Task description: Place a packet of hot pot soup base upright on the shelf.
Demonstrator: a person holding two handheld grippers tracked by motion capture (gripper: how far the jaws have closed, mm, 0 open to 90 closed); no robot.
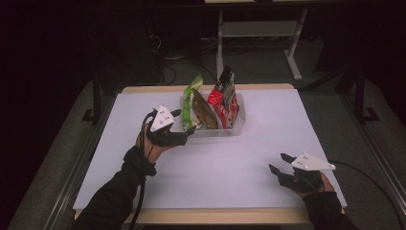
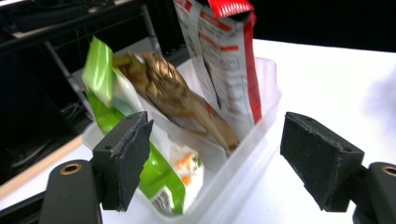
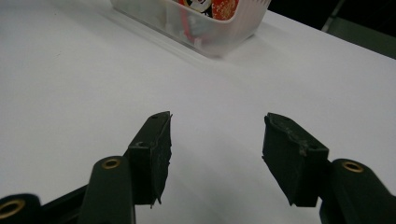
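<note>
The clear plastic bin (image 1: 238, 125) hides the lower halves of the snack packets standing in it, so their printing is mostly unreadable; the red-and-white packet (image 2: 229, 60) runs off the top of the left gripper view, and the bin is cut off at the top of the right gripper view. The room behind the table (image 1: 143, 103) is too dark to make out.

Counted: one bin, and at least three packets in it — one green packet (image 2: 100, 74), one brown-gold packet (image 2: 180, 100) and the red-and-white one, which may be two packets pressed together; that cannot be told.

The left gripper (image 1: 185, 126) sits just beside the bin's near-left corner, released, its pads apart with the green packet and the bin wall ahead between them, nothing pressed. The right gripper (image 1: 280, 163) rests well apart from the bin, which lies far ahead of it; it too is released, with bare table between its pads.
</note>
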